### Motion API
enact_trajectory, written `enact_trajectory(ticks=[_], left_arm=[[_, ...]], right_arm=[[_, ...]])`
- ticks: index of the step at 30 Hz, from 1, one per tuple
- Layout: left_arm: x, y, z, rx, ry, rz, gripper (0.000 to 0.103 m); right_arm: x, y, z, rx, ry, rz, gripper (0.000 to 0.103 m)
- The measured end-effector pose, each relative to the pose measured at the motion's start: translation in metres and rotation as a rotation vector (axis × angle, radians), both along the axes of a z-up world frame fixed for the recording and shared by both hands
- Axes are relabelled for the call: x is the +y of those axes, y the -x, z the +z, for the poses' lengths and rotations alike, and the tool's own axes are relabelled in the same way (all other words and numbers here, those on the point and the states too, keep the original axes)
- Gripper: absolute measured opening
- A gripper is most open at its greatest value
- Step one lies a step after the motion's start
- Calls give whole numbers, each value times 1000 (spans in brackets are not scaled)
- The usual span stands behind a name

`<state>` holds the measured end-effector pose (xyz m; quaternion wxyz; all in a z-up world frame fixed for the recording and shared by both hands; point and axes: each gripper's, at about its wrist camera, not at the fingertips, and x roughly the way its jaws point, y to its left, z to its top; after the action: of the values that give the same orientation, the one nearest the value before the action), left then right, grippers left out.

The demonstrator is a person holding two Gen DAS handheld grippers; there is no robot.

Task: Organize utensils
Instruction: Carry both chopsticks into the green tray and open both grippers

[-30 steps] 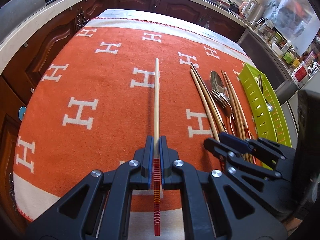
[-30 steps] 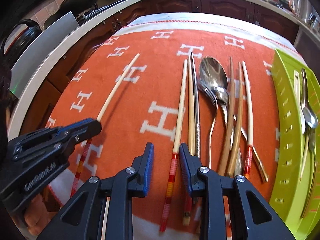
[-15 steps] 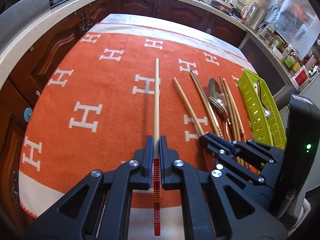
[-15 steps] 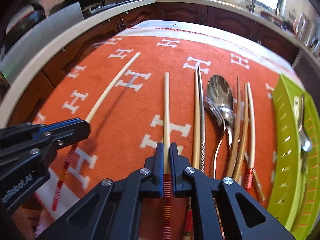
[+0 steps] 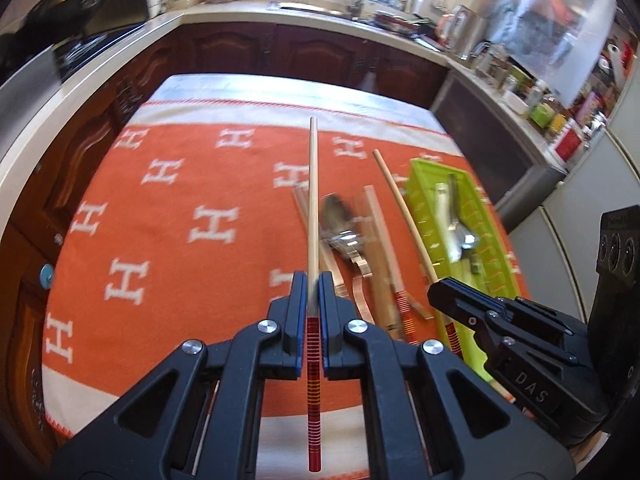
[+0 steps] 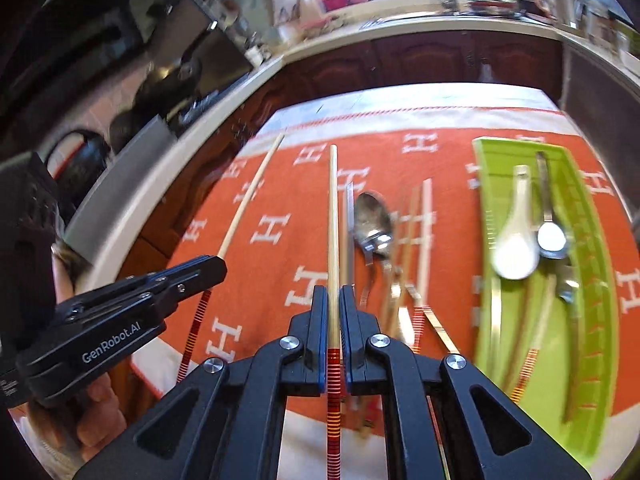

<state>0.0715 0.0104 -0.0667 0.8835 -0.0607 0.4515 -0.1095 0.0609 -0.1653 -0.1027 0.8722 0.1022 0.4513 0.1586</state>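
Nearest, each of the two grippers is clamped on one chopstick: the left gripper (image 5: 308, 304) on the left chopstick (image 5: 313, 208), the right gripper (image 6: 333, 312) on the right chopstick (image 6: 333, 216), both raised over the orange cloth (image 5: 180, 240). Beyond, blurred loose utensils (image 6: 384, 248) lie beside the green tray (image 6: 592, 216) near the cloth's right edge. Only the right wrist view shows the tray's two spoons clearly.

The left gripper (image 6: 208, 270) bore "GenRobot.AI" in white on its black side. The right gripper (image 5: 440, 294) showed "DAS". White "H" letters covered the orange cloth (image 5: 180, 248).
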Motion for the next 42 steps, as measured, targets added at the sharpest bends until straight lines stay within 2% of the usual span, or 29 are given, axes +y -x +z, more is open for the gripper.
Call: enact_trajectory(ticks=[6,11,15,21,30,33,42], left_arm=[[-61,-11,20,-14,14,-110,3],[-118,-21,21,14,30,-199,3],[-157,-27,11,44,28,-250,3],[-192,-41,-20,117,21,-262,3],[-191,-49,-51,182,-13,-266,4],[-182,-47,-48,179,-29,-268,4],[-139,-34,-25,152,-42,-247,4]], right_arm=[[-64,14,24,-35,-21,-112,5],[-128,22,29,-38,-24,-227,5],[-172,25,22,-9,-38,-298,5],[-193,12,2,34,-39,-300,5],[-196,-20,-31,97,-25,-274,7],[-192,-27,-38,111,-45,-273,12],[-182,-21,-32,94,-54,-271,12]])
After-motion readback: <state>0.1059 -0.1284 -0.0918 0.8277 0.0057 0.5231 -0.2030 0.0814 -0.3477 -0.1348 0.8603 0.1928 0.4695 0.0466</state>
